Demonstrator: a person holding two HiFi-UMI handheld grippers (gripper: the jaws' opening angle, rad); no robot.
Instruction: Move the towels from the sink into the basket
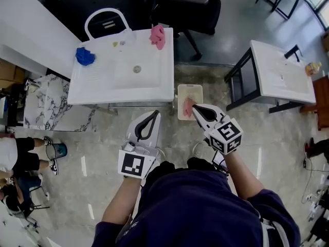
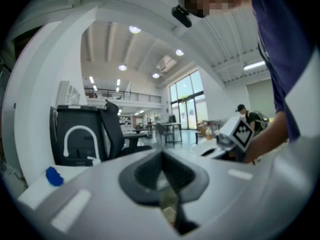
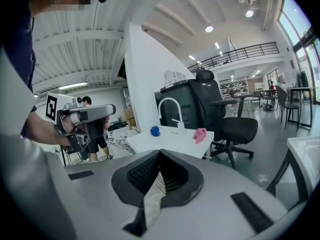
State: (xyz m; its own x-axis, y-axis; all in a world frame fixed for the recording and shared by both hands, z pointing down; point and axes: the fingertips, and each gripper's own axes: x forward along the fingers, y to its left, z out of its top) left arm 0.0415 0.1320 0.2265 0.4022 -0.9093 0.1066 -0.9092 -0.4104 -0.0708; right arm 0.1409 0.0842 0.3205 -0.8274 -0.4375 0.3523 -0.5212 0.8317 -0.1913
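A white sink counter (image 1: 97, 89) stands ahead. On it lie a blue towel (image 1: 85, 56) at the back left and a pink towel (image 1: 157, 36) at the back right corner. A pale basket (image 1: 180, 93) sits on the floor at the counter's right front, with a pink towel (image 1: 187, 107) in it. My left gripper (image 1: 154, 113) is shut and empty, near the counter's front edge. My right gripper (image 1: 196, 107) is shut and empty above the basket. The right gripper view shows the blue towel (image 3: 155, 131) and pink towel (image 3: 200, 134) beyond the shut jaws.
A black office chair (image 1: 188, 4) stands behind the counter. A second white sink table (image 1: 281, 76) is at the right. A marble slab (image 1: 49, 107) lies left of the counter. A person's legs (image 1: 20, 161) show at the far left.
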